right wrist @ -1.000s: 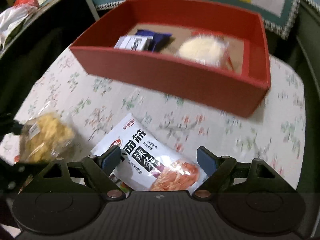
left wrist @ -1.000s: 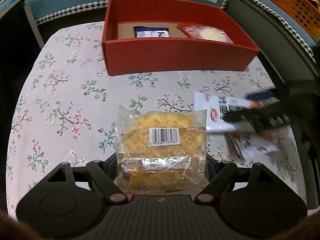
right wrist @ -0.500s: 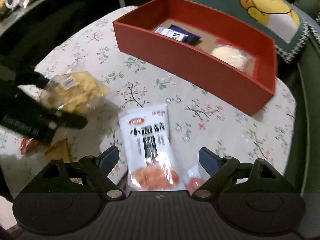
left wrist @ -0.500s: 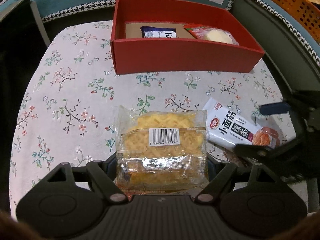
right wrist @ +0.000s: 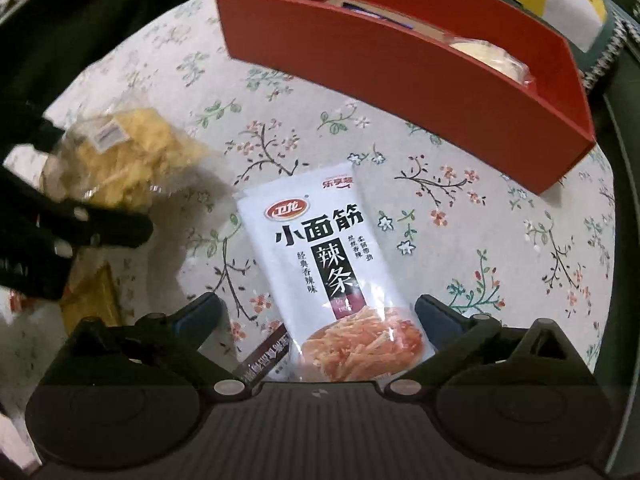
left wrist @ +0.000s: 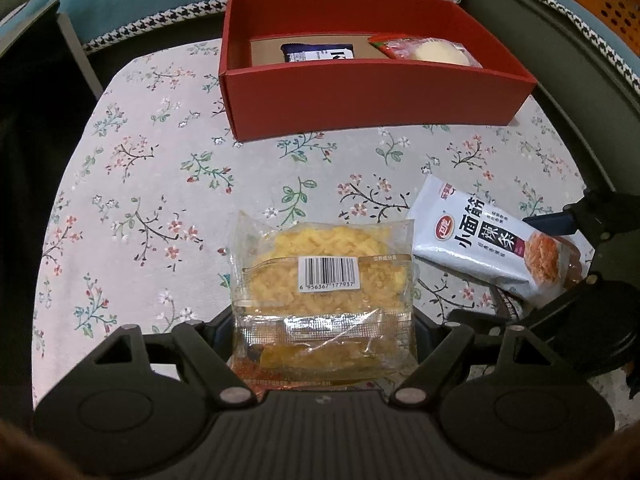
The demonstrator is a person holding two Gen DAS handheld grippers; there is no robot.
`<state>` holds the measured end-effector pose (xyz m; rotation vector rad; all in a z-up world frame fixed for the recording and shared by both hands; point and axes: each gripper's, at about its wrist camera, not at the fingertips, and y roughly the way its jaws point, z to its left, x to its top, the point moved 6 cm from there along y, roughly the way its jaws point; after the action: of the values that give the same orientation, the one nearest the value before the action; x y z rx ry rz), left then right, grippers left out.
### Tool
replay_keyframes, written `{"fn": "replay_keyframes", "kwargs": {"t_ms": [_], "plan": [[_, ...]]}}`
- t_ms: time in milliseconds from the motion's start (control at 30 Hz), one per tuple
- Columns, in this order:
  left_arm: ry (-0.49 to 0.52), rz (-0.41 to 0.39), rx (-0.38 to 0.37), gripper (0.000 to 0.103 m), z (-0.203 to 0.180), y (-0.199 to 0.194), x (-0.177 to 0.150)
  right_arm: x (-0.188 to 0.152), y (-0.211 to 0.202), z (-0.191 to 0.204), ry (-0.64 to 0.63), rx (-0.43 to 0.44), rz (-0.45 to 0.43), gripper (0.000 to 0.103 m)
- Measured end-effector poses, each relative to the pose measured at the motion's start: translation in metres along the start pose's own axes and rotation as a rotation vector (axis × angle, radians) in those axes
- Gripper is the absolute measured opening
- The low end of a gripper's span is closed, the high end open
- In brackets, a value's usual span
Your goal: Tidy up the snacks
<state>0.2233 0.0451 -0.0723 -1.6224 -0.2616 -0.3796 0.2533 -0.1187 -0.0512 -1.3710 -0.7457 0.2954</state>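
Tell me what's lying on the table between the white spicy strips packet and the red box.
Nothing: in both wrist views only bare floral tablecloth lies between the white packet and the red box.

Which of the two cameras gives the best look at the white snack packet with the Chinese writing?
The right wrist view. There the white packet lies nearly centred on the tablecloth, its whole front readable, between the open jaws of the right gripper. The left wrist view shows the packet off to the side, tilted, its lower end partly hidden.
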Motion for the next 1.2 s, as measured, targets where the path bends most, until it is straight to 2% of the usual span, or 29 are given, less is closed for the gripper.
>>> {"fn": "replay_keyframes", "kwargs": {"t_ms": [100,133,167,267,433,833,1200], "plan": [[0.005,-0.001,0.006,0.103,0.001,0.000,0.000,-0.001,-0.003,-0.006,0.036,-0.003,-0.007,0.099],[0.005,-0.002,0.008,0.103,0.001,0.000,0.001,-0.001,-0.005,-0.009,0.041,-0.016,-0.007,0.092],[0.006,-0.006,0.012,0.103,0.001,-0.001,0.001,0.000,-0.006,-0.012,0.048,-0.028,-0.014,0.081],[0.021,-0.016,0.023,0.103,-0.001,-0.003,0.002,0.002,-0.013,-0.017,0.062,-0.047,-0.034,0.059],[0.046,-0.031,0.040,0.103,-0.004,-0.006,0.002,0.001,-0.019,-0.008,0.042,-0.060,-0.053,0.051],[0.044,-0.067,0.046,0.103,-0.007,-0.014,0.007,0.001,-0.049,0.000,0.078,-0.075,-0.142,0.050],[0.064,-0.119,0.081,0.103,-0.018,-0.023,0.015,-0.002,-0.071,-0.006,0.146,-0.116,-0.208,0.050]]}}
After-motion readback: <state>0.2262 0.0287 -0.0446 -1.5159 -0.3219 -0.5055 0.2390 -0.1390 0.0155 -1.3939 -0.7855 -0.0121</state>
